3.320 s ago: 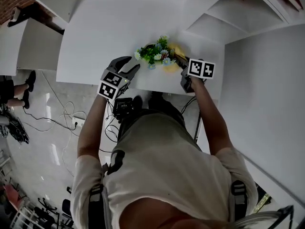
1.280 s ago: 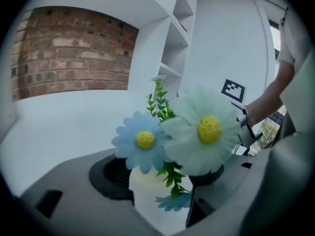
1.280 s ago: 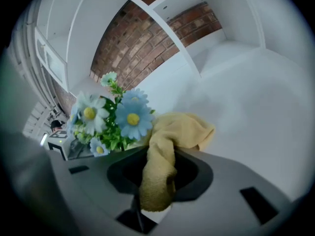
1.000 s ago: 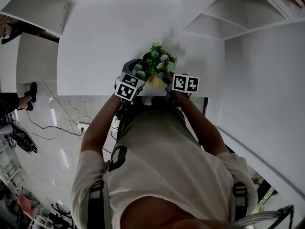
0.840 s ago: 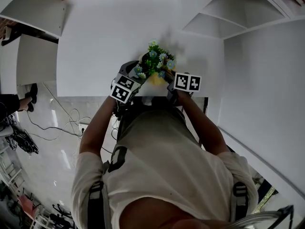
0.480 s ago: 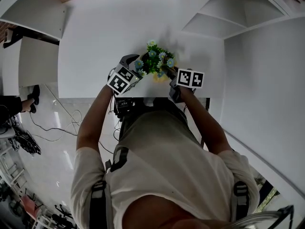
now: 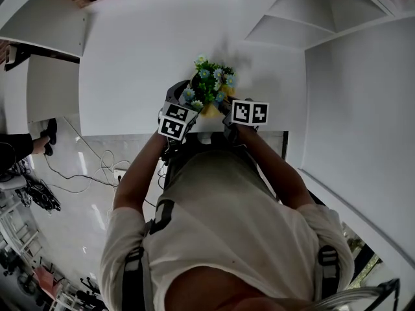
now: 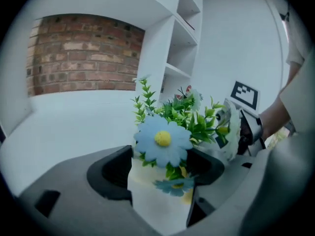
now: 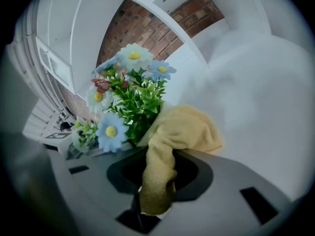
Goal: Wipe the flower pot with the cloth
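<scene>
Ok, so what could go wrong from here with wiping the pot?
1. The right gripper pinches only a twisted end of the cloth; rubbing may pull it free.
2. Flowers overhang the pot, so the cloth could snag them.
3. The left gripper clamps the pot near the table's front edge; a slip could drop it.

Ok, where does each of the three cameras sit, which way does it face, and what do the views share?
Head view: on the person's head, facing steeply down at the table; shows torso, arms, left hand-held gripper and right hand-held gripper.
Left gripper view: rides the left hand-held gripper, looking along jaws closed on the flower pot; a forearm shows at right.
Right gripper view: rides the right hand-held gripper, looking along jaws clamping the cloth; no body shows.
Shared: all show the flowers.
</scene>
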`<control>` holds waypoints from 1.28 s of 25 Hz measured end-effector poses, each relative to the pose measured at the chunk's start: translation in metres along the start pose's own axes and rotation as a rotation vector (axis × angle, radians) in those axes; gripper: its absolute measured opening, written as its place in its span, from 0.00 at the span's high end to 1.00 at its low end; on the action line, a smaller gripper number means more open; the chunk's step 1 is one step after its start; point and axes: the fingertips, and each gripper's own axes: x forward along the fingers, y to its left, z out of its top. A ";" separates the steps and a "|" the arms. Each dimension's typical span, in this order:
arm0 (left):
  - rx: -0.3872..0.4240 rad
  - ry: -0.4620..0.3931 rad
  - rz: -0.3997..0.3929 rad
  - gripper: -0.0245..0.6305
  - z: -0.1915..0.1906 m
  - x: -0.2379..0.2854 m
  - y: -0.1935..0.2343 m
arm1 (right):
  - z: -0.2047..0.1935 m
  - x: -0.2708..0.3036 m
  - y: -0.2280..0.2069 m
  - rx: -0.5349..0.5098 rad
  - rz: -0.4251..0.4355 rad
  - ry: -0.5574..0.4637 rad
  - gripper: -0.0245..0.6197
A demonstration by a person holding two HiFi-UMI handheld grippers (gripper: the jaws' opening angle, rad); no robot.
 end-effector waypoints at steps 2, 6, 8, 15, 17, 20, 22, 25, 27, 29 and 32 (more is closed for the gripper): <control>-0.085 -0.038 -0.007 0.46 -0.002 -0.008 0.001 | -0.001 0.001 0.001 -0.013 -0.008 0.000 0.78; -0.027 0.007 -0.100 0.46 -0.011 -0.019 -0.008 | 0.008 -0.006 -0.007 -0.019 -0.023 -0.015 0.78; 0.014 0.029 -0.126 0.46 -0.011 -0.023 -0.005 | 0.017 -0.010 -0.013 -0.018 -0.031 -0.032 0.78; 0.110 0.123 -0.186 0.46 -0.014 -0.008 0.002 | 0.035 -0.010 -0.018 -0.037 -0.044 -0.041 0.78; 0.133 0.129 -0.171 0.46 -0.017 -0.004 0.001 | 0.030 -0.007 -0.016 -0.043 -0.045 -0.023 0.78; 0.104 0.089 -0.128 0.46 -0.014 -0.001 0.002 | 0.021 -0.005 -0.013 -0.049 -0.044 -0.006 0.78; 0.077 0.075 -0.095 0.46 -0.012 0.001 0.001 | 0.013 -0.004 -0.009 -0.045 -0.038 0.005 0.78; 0.002 0.057 -0.038 0.46 -0.011 0.000 -0.001 | -0.001 -0.002 -0.002 -0.036 -0.024 0.024 0.78; -0.051 0.043 -0.011 0.46 -0.011 -0.002 -0.005 | -0.008 -0.002 0.000 -0.038 -0.024 0.036 0.78; -0.075 0.045 -0.015 0.46 -0.014 -0.005 -0.011 | -0.010 -0.003 -0.001 -0.037 -0.032 0.039 0.78; -0.062 0.057 -0.068 0.46 -0.018 -0.010 -0.017 | -0.005 -0.008 -0.008 -0.038 -0.046 0.028 0.78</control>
